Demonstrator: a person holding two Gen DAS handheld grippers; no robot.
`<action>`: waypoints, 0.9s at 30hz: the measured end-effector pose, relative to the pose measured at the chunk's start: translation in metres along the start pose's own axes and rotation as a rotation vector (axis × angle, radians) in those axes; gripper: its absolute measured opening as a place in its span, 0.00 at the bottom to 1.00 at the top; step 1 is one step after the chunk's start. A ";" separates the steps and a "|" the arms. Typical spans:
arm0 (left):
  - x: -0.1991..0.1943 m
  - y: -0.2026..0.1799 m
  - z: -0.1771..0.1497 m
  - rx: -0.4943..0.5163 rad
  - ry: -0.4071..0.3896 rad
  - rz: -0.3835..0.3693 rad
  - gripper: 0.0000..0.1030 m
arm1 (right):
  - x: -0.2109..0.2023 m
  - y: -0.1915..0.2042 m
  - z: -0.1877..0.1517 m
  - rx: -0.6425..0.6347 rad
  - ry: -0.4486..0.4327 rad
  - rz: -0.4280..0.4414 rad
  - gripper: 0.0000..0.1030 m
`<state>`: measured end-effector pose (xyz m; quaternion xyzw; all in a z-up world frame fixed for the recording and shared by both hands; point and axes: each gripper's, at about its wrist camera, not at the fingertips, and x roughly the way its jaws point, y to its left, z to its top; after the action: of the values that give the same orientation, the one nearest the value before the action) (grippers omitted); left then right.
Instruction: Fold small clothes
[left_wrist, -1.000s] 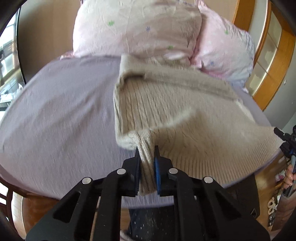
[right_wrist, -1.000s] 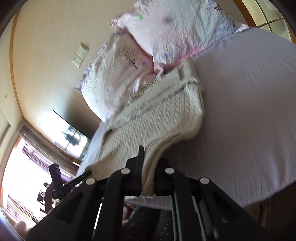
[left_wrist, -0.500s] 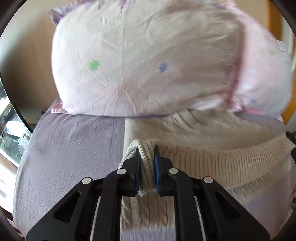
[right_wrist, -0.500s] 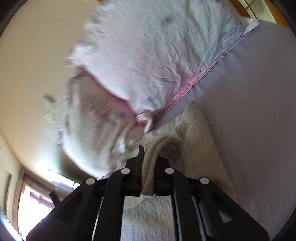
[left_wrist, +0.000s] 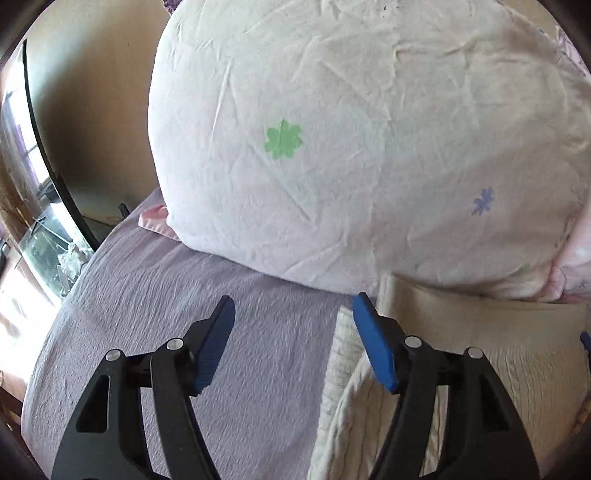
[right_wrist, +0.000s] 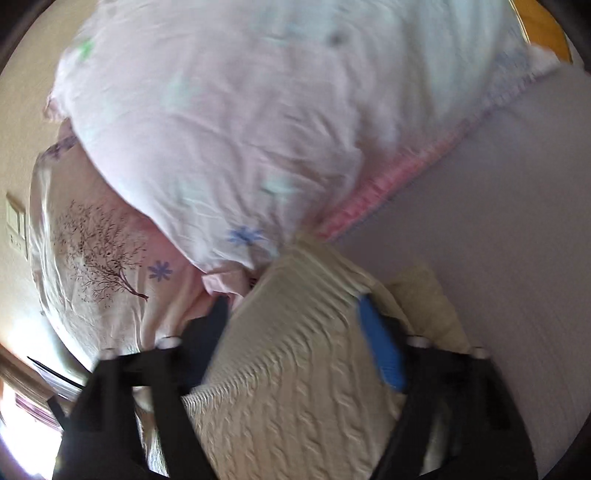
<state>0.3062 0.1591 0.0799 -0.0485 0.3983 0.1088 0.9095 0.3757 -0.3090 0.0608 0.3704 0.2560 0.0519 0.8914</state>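
Note:
A cream cable-knit sweater (left_wrist: 480, 354) lies folded on the lilac bedsheet (left_wrist: 177, 314), its far edge against the pillows. My left gripper (left_wrist: 293, 306) is opening, its jaws wide apart over bare sheet at the sweater's left edge, nothing between the pads. In the right wrist view the sweater (right_wrist: 295, 376) fills the lower middle. My right gripper (right_wrist: 291, 306) is opening too, and the knit lies loose between its spread jaws, the pads not pressing on it. The picture there is blurred.
A big pale pink pillow (left_wrist: 351, 147) with small flower prints stands right behind the sweater, a second pillow (right_wrist: 96, 258) with a tree print beside it. The beige wall (left_wrist: 103, 92) and a dark screen edge (left_wrist: 48, 147) are at the left. The sheet (right_wrist: 498, 221) stretches out to the right.
Both grippers carried the sweater's hem away from the bed's near edge to the pillows, folding it over. Both then let go and now stand wide, the left one off the knit.

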 end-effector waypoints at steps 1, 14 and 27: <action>-0.001 0.001 -0.003 0.005 0.012 -0.022 0.74 | -0.004 0.006 -0.002 -0.020 -0.006 0.013 0.82; 0.044 -0.010 -0.050 -0.010 0.242 -0.303 0.62 | -0.034 0.033 -0.057 -0.202 0.032 0.117 0.89; -0.049 -0.100 0.000 -0.054 0.182 -0.424 0.12 | -0.100 0.012 -0.021 -0.166 -0.138 0.158 0.89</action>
<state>0.2979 0.0540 0.1161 -0.1653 0.4566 -0.0791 0.8706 0.2799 -0.3148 0.0985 0.3173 0.1591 0.1175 0.9275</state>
